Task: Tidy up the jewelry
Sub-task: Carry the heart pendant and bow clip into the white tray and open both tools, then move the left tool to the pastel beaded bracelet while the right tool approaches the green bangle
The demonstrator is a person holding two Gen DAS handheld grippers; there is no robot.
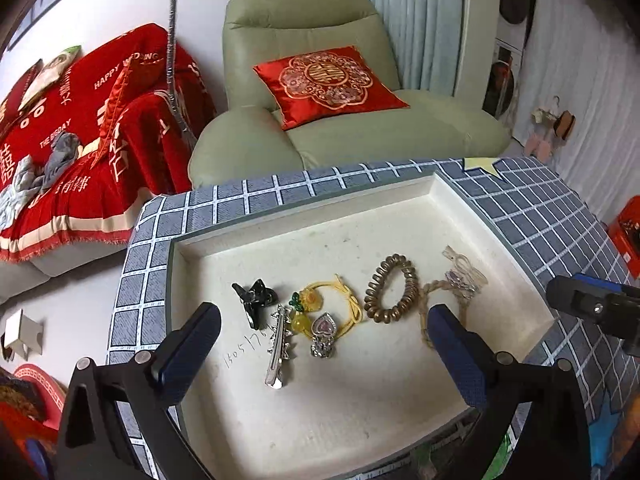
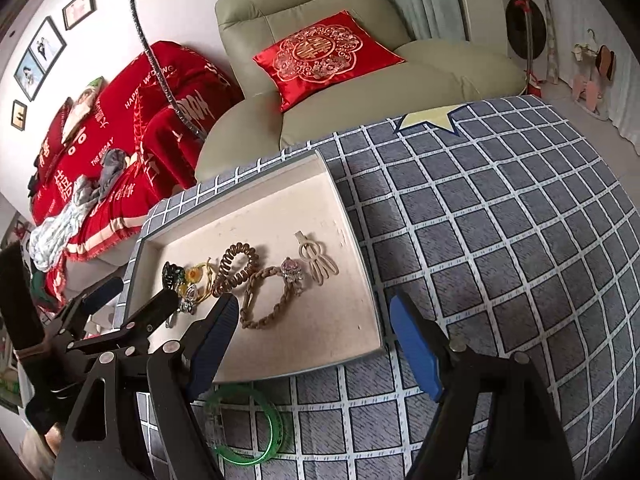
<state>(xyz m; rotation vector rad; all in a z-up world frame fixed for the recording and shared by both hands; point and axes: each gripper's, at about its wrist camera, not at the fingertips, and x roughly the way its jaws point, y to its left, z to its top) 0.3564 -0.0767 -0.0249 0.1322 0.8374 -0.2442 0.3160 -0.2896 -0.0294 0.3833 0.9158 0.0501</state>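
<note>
Seen from the left wrist, the left gripper hangs with jaws spread wide and empty over the white tray, where a black claw clip, a silver hair clip, a yellow flower cord, a heart charm, a bronze coil hair tie and a braided tie lie in a loose row on the checked cloth. Seen from the right wrist, the right gripper also stands spread and holds nothing, straddling the tray's near right corner, with a beige hair clip beside the braided tie inside and a green bangle on the cloth just outside the tray's near edge
</note>
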